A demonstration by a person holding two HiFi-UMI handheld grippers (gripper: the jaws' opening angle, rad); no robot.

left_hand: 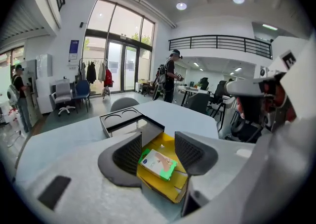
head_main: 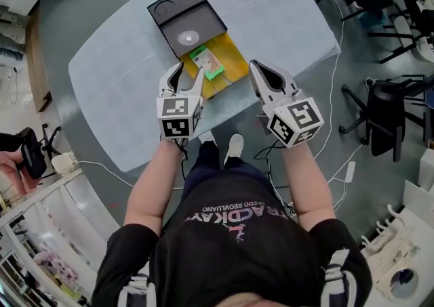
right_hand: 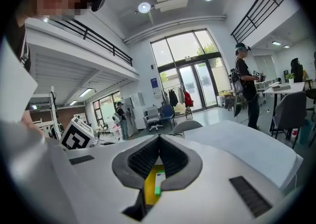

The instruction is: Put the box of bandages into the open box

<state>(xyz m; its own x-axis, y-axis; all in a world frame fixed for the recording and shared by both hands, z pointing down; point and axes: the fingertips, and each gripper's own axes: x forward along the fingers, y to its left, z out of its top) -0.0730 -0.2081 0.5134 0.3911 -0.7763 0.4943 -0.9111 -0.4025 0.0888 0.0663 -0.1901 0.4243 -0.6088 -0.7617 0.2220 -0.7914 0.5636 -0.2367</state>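
The box of bandages lies inside the yellow open box on the counter. It is at one o'clock from the left hand-held gripper, whose jaws are apart and empty. The right hand-held gripper is closed on nothing.

A pale blue table spread out under and beyond the left gripper's jaws. Past its far edge, straight ahead of them, stood a grey chair. Farther off, up and right of the jaws, a person with a backpack stood; to the upper left hung a rack of clothes by glass doors.
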